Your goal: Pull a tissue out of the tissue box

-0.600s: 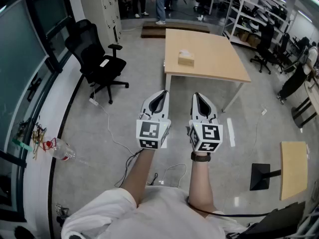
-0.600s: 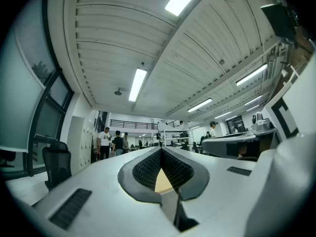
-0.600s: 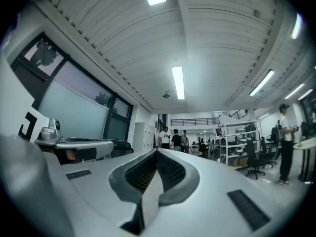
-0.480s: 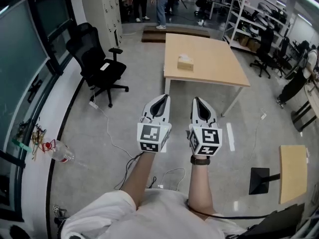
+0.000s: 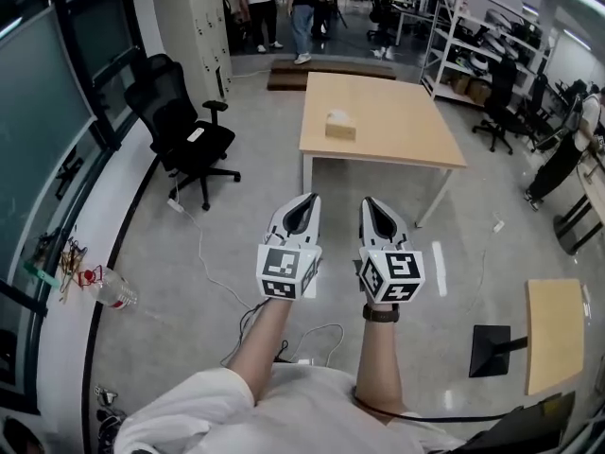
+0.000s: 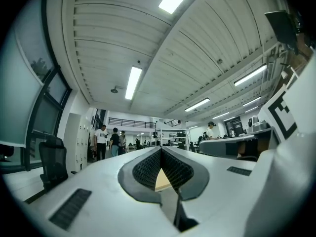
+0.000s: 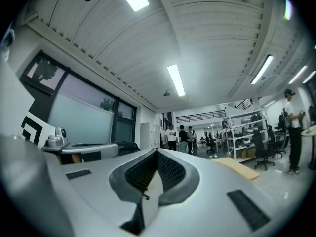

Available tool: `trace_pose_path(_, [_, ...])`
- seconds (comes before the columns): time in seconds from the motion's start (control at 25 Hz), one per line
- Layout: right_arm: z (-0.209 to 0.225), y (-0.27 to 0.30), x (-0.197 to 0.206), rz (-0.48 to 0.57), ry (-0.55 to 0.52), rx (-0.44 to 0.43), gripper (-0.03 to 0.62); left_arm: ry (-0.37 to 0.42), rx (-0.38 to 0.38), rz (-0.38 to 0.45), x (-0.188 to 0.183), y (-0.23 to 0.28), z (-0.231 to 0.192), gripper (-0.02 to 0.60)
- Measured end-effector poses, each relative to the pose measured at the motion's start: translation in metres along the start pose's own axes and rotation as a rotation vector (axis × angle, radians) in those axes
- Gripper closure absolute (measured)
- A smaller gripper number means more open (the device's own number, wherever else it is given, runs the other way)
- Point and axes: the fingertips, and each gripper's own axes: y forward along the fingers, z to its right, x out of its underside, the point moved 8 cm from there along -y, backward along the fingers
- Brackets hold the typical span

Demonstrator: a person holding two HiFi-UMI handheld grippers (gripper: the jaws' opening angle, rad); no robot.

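Observation:
A beige tissue box [image 5: 339, 127] with a white tissue sticking up sits near the left side of a light wooden table [image 5: 397, 126], far ahead across the floor. My left gripper [image 5: 309, 200] and right gripper [image 5: 367, 203] are held side by side in front of me, well short of the table, both pointing toward it. Each is shut with nothing between its jaws. In the left gripper view the left gripper [image 6: 160, 149] meets at its tip, and a sliver of the table [image 6: 162, 181] shows through the hollow behind. The right gripper [image 7: 157, 153] is likewise shut; the table [image 7: 237, 167] lies to its right.
A black office chair [image 5: 184, 121] stands left of the table, with cables [image 5: 203, 253] trailing over the grey floor. A plastic bottle [image 5: 112, 289] lies by the left wall. A small wooden table [image 5: 553, 334] and a black stand base [image 5: 493, 348] are at right. People [image 5: 302, 8] stand far back.
The table and tissue box have shifted slightly lower and to the left in the head view. Both grippers stay shut and side by side.

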Motion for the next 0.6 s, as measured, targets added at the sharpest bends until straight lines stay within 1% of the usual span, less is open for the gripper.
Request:
trace_pose_path(0.12, [0.013, -0.007, 0.012, 0.010, 0.058, -0.049, 0.594, -0.002, -0.004, -0.028, 0.009, -0.003, 0.010, 0.580])
trace_pose_path(0.2, [0.018, -0.006, 0.019, 0.011, 0.090, -0.064, 0.594, -0.013, -0.009, -0.034, 0.013, -0.004, 0.009, 0.581])
trace_pose_path(0.24, [0.020, -0.003, 0.021, 0.005, 0.094, -0.067, 0.594, -0.004, -0.009, -0.038, 0.013, -0.002, 0.008, 0.581])
trace_pose_path(0.36, [0.030, 0.005, 0.023, -0.016, 0.066, -0.069, 0.594, 0.071, -0.007, -0.047, 0.010, 0.008, 0.010, 0.581])
trace_pose_path(0.4, [0.033, 0.008, 0.026, -0.021, 0.061, -0.067, 0.594, 0.081, -0.004, -0.046, 0.012, 0.012, 0.011, 0.581])
trace_pose_path(0.52, [0.047, 0.023, 0.047, -0.048, 0.070, -0.056, 0.594, 0.046, 0.009, -0.055, 0.031, 0.031, 0.006, 0.581])
trace_pose_path(0.6, [0.058, 0.043, 0.062, -0.069, 0.061, -0.050, 0.594, 0.008, 0.013, -0.069, 0.051, 0.058, -0.008, 0.581])
